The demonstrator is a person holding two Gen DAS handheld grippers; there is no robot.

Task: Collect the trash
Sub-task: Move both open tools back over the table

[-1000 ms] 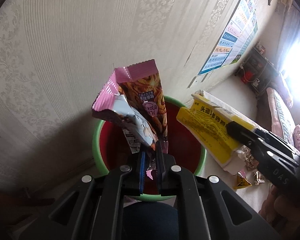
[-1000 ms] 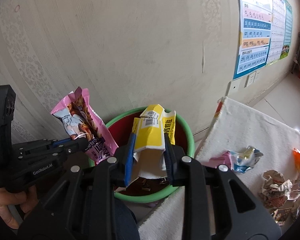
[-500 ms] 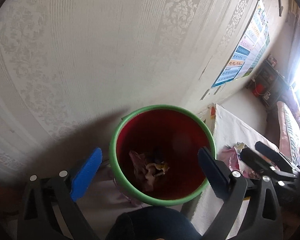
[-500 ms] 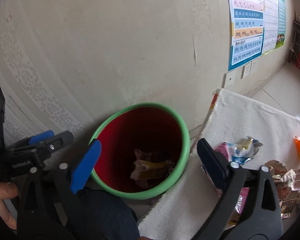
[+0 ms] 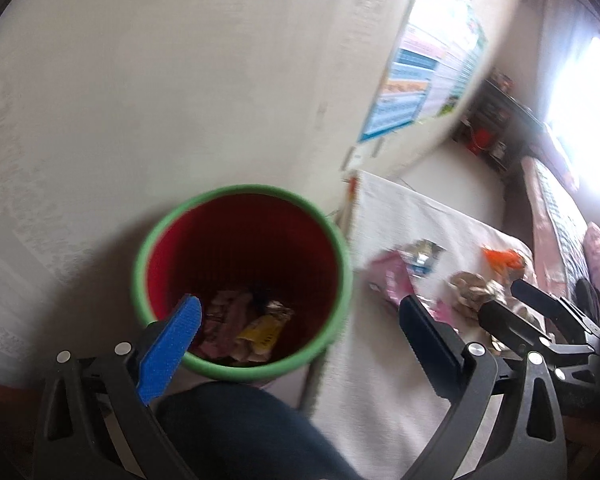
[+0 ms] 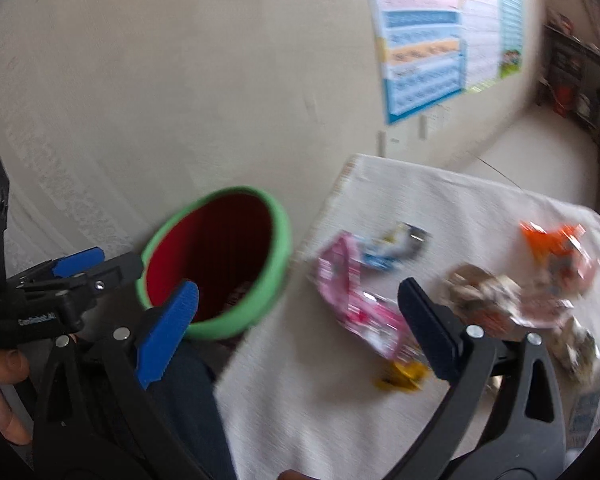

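Left wrist view alone shows wrappers inside the green-rimmed red plastic bin (image 5: 242, 200); both my left gripper (image 5: 300, 328) and right gripper (image 6: 296, 316) gape wide, empty.

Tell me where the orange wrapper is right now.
In the right wrist view the orange wrapper lies at the far right of the white cloth, just beyond the crumpled brown wrapper.
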